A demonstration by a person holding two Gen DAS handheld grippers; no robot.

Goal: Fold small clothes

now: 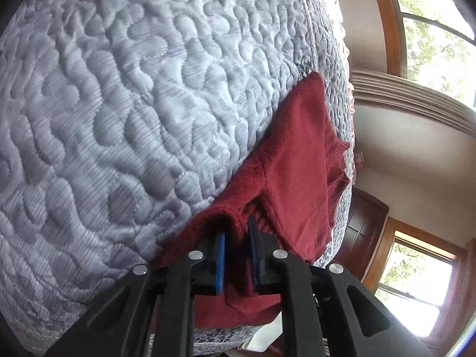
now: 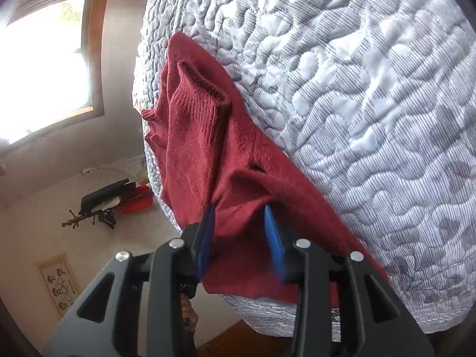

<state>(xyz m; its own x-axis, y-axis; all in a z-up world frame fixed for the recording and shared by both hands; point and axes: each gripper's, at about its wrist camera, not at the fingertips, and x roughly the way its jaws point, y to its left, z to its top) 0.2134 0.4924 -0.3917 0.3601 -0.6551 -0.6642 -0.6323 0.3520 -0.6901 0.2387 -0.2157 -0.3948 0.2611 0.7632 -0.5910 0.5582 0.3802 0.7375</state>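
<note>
Both grippers, left (image 1: 236, 255) and right (image 2: 238, 241), pinched folds of a red sweater (image 1: 291, 175) on a quilted mattress (image 1: 134, 104). No writing was readable.

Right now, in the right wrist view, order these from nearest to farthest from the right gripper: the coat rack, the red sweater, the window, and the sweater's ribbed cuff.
1. Red sweater: between the right gripper's pads.
2. Ribbed cuff: farther along the sweater, on the quilted mattress.
3. Coat rack: left, across the room.
4. Window: upper left, on the far wall.
</note>
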